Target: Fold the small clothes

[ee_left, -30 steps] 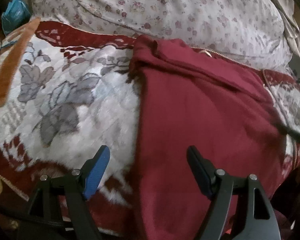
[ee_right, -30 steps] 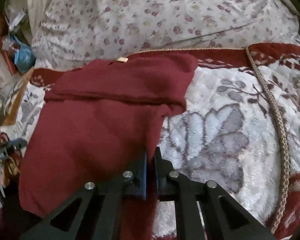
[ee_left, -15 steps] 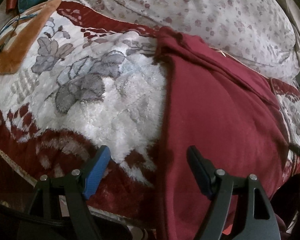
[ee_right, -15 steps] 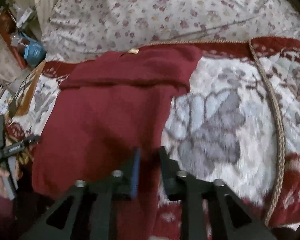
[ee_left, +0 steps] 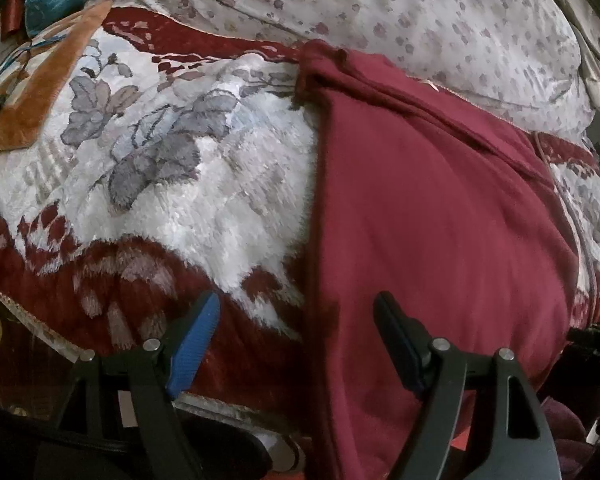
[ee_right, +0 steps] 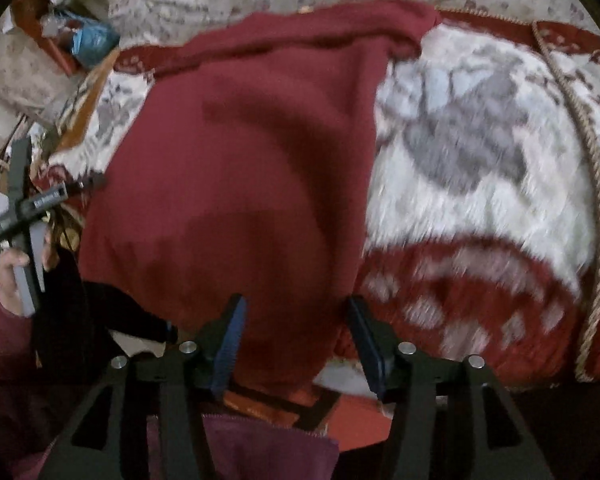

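My right gripper (ee_right: 296,340), clamped on the maroon garment (ee_left: 432,216) a second ago, now stands jaws apart at the floral blanket's (ee_left: 204,184) near edge, the hem dropped and overhanging, while my left gripper (ee_left: 296,340) waits wide open beside its left edge.

Right wrist view motion-blurred throughout, dark red garment (ee_right: 240,168) near hem hanging past bed edge, left gripper (ee_right: 24,216) fingertips indistinct at frame edge
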{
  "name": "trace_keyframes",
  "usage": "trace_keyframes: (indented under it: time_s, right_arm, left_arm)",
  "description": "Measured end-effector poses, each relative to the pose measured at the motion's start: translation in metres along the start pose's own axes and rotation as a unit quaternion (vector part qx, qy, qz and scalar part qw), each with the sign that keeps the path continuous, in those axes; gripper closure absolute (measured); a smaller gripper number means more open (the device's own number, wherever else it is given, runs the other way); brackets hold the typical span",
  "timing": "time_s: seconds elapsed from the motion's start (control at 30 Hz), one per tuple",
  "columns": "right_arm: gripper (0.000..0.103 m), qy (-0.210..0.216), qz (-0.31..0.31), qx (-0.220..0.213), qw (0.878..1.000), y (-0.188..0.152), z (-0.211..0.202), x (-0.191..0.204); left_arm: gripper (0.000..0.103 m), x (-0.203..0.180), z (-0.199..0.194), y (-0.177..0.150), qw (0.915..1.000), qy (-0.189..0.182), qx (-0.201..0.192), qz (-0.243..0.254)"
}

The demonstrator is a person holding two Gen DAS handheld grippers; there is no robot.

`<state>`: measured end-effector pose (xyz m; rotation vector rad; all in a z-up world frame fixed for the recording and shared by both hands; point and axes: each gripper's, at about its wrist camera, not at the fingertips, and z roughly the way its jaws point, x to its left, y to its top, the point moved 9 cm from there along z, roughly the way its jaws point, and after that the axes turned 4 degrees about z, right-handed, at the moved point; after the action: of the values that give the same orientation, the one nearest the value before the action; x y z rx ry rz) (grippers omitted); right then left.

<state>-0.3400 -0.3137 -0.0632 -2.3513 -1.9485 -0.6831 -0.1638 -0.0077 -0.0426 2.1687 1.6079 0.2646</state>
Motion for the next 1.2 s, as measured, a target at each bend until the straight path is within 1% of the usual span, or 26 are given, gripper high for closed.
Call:
trace_keyframes:
  time_s: [0.07, 0.17, 0.23, 0.33, 0.47, 0.63, 0.77, 0.83, 0.9, 0.97, 1.03, 1.07, 1.2]
  right_arm:
    - [0.039, 0.002, 0.002, 0.013, 1.0, -0.005, 0.007, 0.001]
    - [0.03, 0.008, 0.004, 0.013, 1.0, -0.008, 0.009, 0.003]
    - [0.029, 0.008, 0.005, 0.014, 1.0, -0.008, 0.01, 0.003]
    - [0.028, 0.005, 0.001, 0.022, 1.0, -0.012, 0.011, 0.004]
    - [0.028, 0.005, -0.011, 0.037, 0.999, -0.02, 0.014, 0.005]
    - [0.026, 0.013, -0.006, 0.047, 0.999, -0.026, 0.021, 0.008]
    - [0.023, 0.019, -0.01, 0.058, 0.998, -0.032, 0.028, 0.013]
    - [0.023, 0.031, -0.012, 0.071, 0.997, -0.036, 0.033, 0.017]
    - [0.024, 0.041, -0.015, 0.083, 0.996, -0.041, 0.038, 0.021]
    - [0.028, 0.042, -0.022, 0.085, 0.995, -0.043, 0.043, 0.024]
    - [0.038, 0.043, -0.026, 0.086, 0.995, -0.043, 0.044, 0.026]
    - [0.041, 0.045, -0.028, 0.087, 0.995, -0.042, 0.044, 0.028]
    - [0.049, 0.049, -0.049, 0.092, 0.993, -0.044, 0.043, 0.038]
  left_arm:
    - [0.025, -0.002, -0.001, -0.001, 1.0, 0.001, 0.002, 0.004]
    - [0.025, -0.004, -0.003, -0.008, 0.9999, -0.007, 0.01, 0.011]
    - [0.025, -0.006, -0.005, -0.013, 0.9997, -0.011, 0.016, 0.017]
    - [0.025, -0.008, -0.005, -0.023, 0.999, -0.02, 0.035, 0.021]
    - [0.025, -0.011, -0.005, -0.036, 0.9974, -0.043, 0.056, 0.014]
    - [0.025, -0.014, 0.001, -0.052, 0.9949, -0.057, 0.083, 0.007]
    - [0.025, -0.015, 0.005, -0.062, 0.9938, -0.058, 0.095, 0.006]
    - [0.025, -0.018, 0.007, -0.069, 0.9929, -0.057, 0.104, 0.013]
    - [0.025, -0.019, 0.008, -0.076, 0.9922, -0.053, 0.11, 0.023]
    - [0.025, -0.021, 0.01, -0.08, 0.9919, -0.048, 0.114, 0.03]
    - [0.025, -0.022, 0.011, -0.084, 0.9917, -0.048, 0.116, 0.029]
    - [0.025, -0.023, 0.012, -0.085, 0.9916, -0.048, 0.117, 0.028]
    - [0.025, -0.029, 0.014, -0.09, 0.9908, -0.045, 0.122, 0.037]
